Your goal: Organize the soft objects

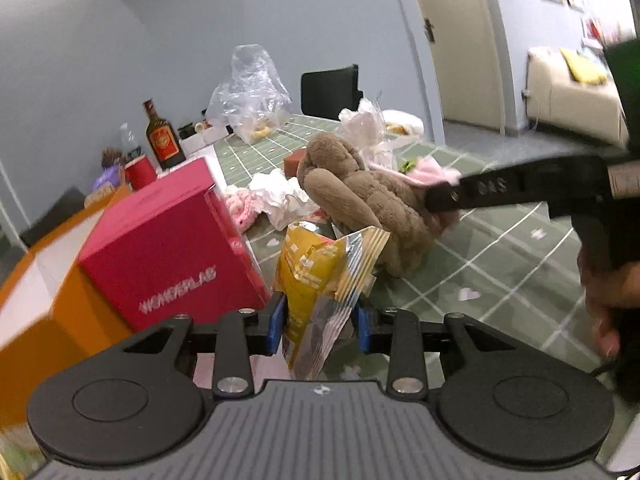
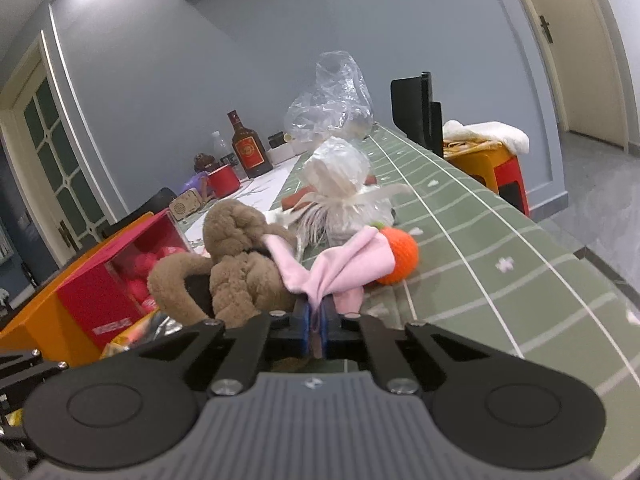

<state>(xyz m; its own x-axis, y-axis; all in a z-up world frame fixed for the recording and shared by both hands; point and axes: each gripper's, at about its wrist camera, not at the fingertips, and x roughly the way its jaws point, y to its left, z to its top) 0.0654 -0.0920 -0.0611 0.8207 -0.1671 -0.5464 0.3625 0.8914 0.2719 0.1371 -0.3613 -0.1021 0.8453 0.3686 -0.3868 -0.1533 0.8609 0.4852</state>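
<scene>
Up close, my left gripper (image 1: 318, 322) clamps a yellow snack pouch (image 1: 316, 280) between its blue pads, beside the red box (image 1: 168, 244). My right gripper (image 2: 316, 330) is pinched tight on a pink cloth (image 2: 344, 266) that lies against the brown plush rabbit (image 2: 236, 264) on the green tablecloth (image 2: 500, 240). Just beyond sit an orange knitted ball (image 2: 400, 256) and a tied plastic bag (image 2: 340, 180). Farther back, a brown bottle (image 2: 248, 146) stands near the wall.
</scene>
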